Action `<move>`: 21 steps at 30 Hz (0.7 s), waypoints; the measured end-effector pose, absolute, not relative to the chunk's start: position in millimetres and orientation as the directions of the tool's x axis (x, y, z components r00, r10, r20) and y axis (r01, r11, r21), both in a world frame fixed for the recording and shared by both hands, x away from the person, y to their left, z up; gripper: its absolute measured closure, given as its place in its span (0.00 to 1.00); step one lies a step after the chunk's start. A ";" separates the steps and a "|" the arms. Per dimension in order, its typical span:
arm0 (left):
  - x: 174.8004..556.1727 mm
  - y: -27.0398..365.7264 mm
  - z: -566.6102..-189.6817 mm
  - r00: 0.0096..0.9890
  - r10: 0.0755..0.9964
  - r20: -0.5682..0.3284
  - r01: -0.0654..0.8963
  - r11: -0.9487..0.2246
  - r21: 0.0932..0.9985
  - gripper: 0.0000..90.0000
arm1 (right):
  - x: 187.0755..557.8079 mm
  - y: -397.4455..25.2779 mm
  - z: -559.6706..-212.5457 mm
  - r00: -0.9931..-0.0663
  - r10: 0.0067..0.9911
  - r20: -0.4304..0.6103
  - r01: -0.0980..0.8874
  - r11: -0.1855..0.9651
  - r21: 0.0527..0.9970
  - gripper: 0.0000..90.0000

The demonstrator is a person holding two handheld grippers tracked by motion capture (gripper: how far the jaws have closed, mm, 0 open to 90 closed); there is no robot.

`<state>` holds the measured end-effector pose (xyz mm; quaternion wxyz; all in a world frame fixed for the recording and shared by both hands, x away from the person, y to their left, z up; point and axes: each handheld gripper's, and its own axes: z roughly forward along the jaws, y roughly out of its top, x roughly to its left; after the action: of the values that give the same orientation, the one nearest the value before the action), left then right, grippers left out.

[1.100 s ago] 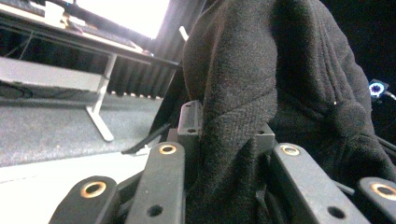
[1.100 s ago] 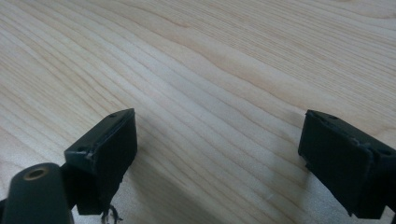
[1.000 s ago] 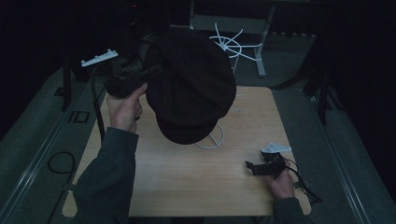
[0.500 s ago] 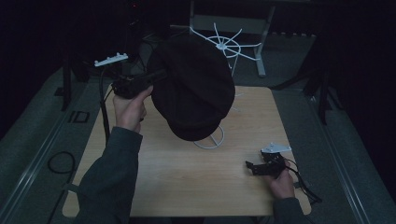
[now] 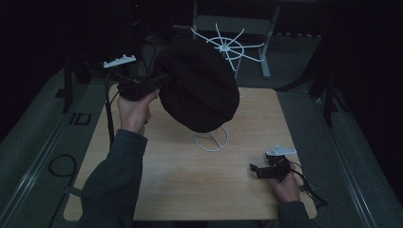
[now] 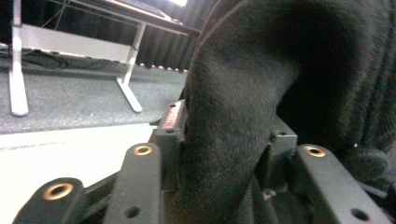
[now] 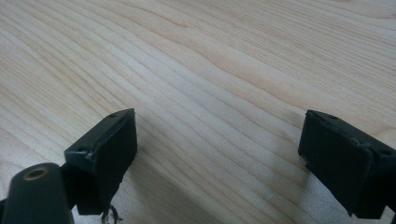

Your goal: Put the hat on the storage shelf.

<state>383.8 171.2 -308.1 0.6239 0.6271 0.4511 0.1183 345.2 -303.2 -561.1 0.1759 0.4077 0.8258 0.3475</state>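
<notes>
A dark knitted hat (image 5: 199, 90) hangs in the air above the wooden table (image 5: 166, 175), over a white wire stand whose round base (image 5: 210, 140) rests on the tabletop. My left gripper (image 5: 159, 80) is shut on the hat's left edge; in the left gripper view the dark fabric (image 6: 229, 116) is pinched between the jaws. My right gripper (image 5: 254, 169) lies low at the table's front right, held by a hand, open with bare wood (image 7: 219, 93) between its fingers (image 7: 107, 144).
A white wire frame with radiating spokes (image 5: 228, 47) shows behind the hat's top. Beyond the table stand metal frame legs (image 5: 266, 52) on grey carpet. Cables (image 5: 59, 164) lie on the floor to the left.
The left gripper has pulled the hat up and to the left, uncovering the white spoked frame behind it. The right gripper has stayed in place.
</notes>
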 end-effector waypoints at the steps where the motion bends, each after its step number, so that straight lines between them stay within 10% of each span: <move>1: 384.2 171.2 -308.5 0.561 0.715 -0.418 0.421 0.188 0.887 0.64 | 345.2 -303.2 -561.1 -0.606 0.796 -0.007 0.551 0.426 0.718 0.13; 21: 380.1 172.0 -307.0 0.556 0.742 -0.375 0.394 0.162 0.905 0.43 | 345.2 -303.2 -561.1 -0.606 0.795 -0.008 0.550 0.427 0.718 0.13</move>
<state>380.1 172.0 -307.0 0.6155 0.6317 0.4496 0.1411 345.2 -303.2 -561.1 0.1760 0.4072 0.8261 0.3476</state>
